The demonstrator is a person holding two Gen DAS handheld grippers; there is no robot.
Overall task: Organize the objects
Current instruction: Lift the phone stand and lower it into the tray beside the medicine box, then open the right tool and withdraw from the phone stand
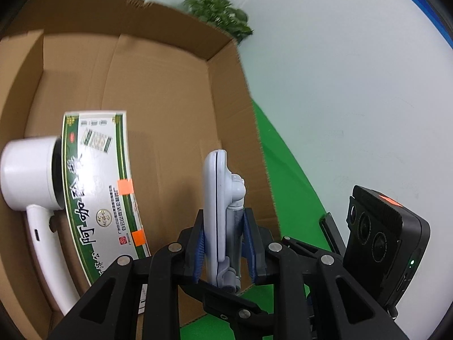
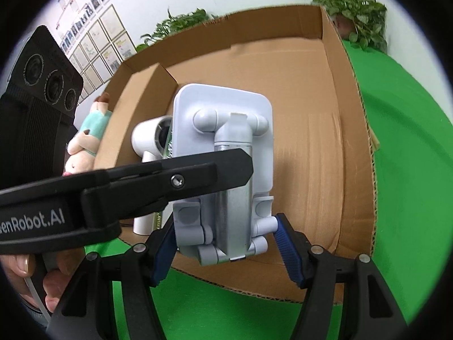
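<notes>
**A:** So where's this at? I see a pale grey plastic folding phone stand [image 2: 223,153] hanging over the open brown cardboard box [image 2: 311,147].

**B:** Yeah, both tools have it. Left tool [image 1: 223,243] is clamped tight on its edge, right tool [image 2: 226,243] grips the hinged base across its width. Placing step, I'd say.

**A:** What's already in the box?

**B:** White handheld device [image 1: 31,175] and a green-and-white printed carton [image 1: 104,187], over on the left side.

**A:** Next move?

**B:** Probably lower it onto the bare cardboard floor beside them, then let go with both.
</notes>
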